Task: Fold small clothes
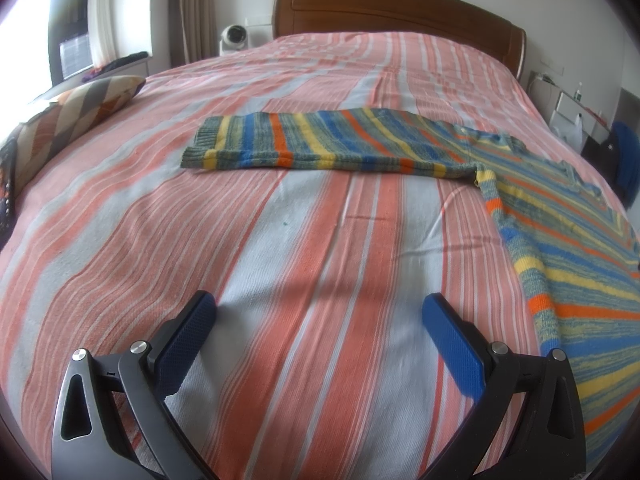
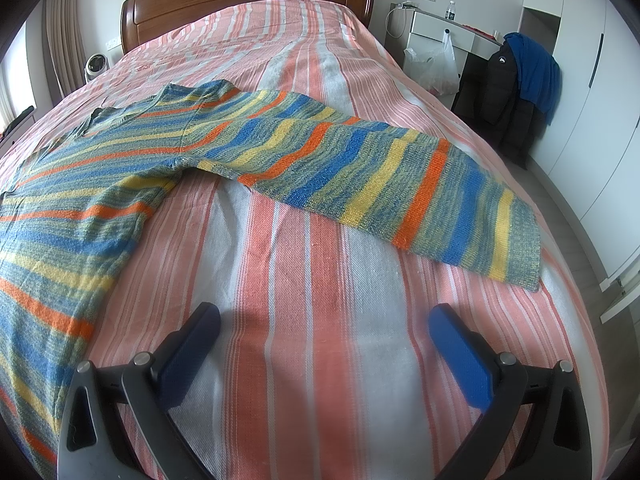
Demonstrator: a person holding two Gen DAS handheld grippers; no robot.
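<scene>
Left wrist view, left to right: patterned pillow (image 1: 76, 108) at left edge, left gripper (image 1: 320, 322) at bottom with jaws apart and empty over the striped bedspread (image 1: 280, 240), striped sweater (image 1: 400, 144) lay flat mid-frame to right, one sleeve stretched toward frame left. Right wrist view: sweater body at left, other sleeve (image 2: 400, 184) spread to right, right gripper (image 2: 324, 330) spread wide, holding nothing, white plastic bag (image 2: 436, 66) upper right, contents unclear. Folding looked unstarted: both sleeves and body left; no containers in play.
</scene>
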